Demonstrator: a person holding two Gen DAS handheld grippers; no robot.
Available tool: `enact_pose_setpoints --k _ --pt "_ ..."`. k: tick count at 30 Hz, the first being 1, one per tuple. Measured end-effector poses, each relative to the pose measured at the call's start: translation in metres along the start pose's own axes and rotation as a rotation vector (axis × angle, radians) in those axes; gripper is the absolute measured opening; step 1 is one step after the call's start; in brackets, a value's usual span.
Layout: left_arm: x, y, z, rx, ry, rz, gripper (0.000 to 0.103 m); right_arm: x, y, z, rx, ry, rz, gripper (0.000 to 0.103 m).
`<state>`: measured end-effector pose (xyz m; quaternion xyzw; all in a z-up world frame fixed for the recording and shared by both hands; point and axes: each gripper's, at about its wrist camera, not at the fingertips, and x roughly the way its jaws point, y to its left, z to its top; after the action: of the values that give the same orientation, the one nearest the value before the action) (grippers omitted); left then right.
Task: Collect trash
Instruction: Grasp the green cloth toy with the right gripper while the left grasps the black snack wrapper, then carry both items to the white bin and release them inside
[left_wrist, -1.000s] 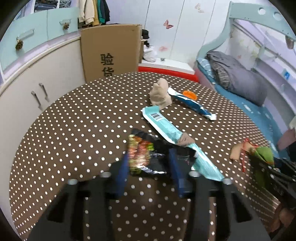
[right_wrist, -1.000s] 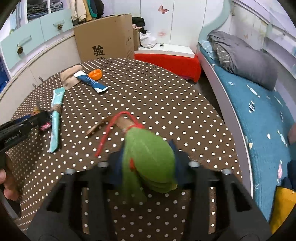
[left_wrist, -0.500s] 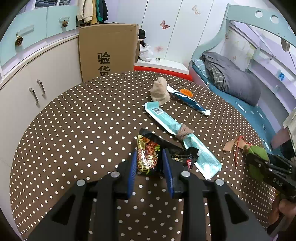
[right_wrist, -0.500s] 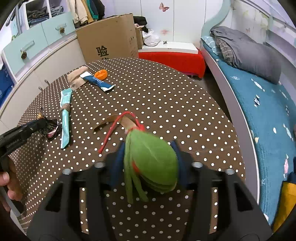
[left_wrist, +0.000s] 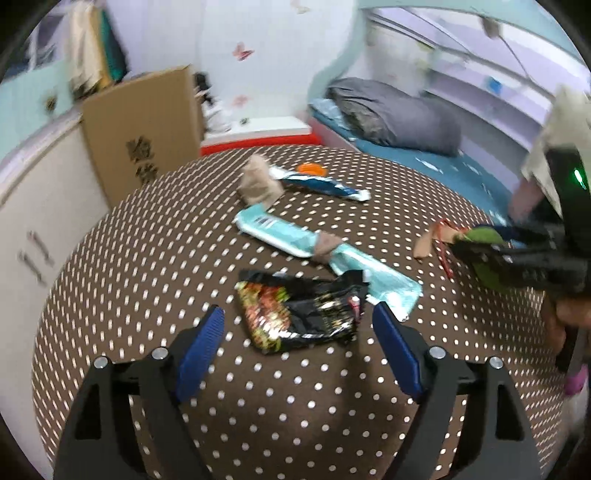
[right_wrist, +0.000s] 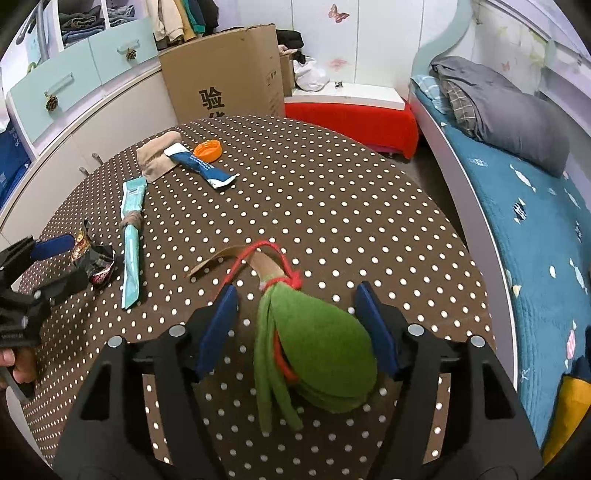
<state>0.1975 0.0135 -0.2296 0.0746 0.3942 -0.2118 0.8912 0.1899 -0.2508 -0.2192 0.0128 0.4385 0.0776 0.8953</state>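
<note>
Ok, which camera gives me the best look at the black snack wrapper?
The left wrist view: the black snack wrapper lies crumpled on the table between the left claw, whose jaws have just opened clear of it. The right wrist view shows it only small at the left edge, partly hidden by that claw.

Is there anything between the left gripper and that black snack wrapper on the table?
Nothing visible stands in the way. The black snack wrapper lies flat on the polka-dot table in the gap of the left gripper, whose jaws have just been opening and stand clear of it. The teal wrapper lies just beyond, overlapped by the black one's far corner.
</note>
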Motion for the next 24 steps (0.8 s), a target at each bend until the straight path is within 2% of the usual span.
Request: enact_pose_setpoints --k 2,3,4,7,12,24 --pt "0.003 -0.007 0.002 0.054 0.009 0.002 0.078 0.002 0.002 0.002 -0.001 -0.003 0.009 0.065" --pt "0.006 -0.009 0.003 0.063 0.016 0.009 0.065 0.003 0.003 0.002 -0.007 -0.004 0.015 0.051" --pt "0.009 -0.010 0.004 0.067 0.031 0.002 0.064 0.005 0.004 0.003 -0.012 -0.002 0.014 0.038" --pt "0.009 -0.015 0.005 0.071 0.027 -0.015 0.060 0.006 0.005 0.004 -0.018 -0.004 0.017 0.024" --pt "0.005 -0.023 0.000 0.063 0.017 -0.026 0.052 0.003 0.005 0.002 -0.010 -0.007 0.043 0.020" --pt "-0.018 -0.037 -0.014 0.003 0.005 -0.068 0.046 -0.039 -0.019 -0.005 0.068 -0.073 0.106 0.017"
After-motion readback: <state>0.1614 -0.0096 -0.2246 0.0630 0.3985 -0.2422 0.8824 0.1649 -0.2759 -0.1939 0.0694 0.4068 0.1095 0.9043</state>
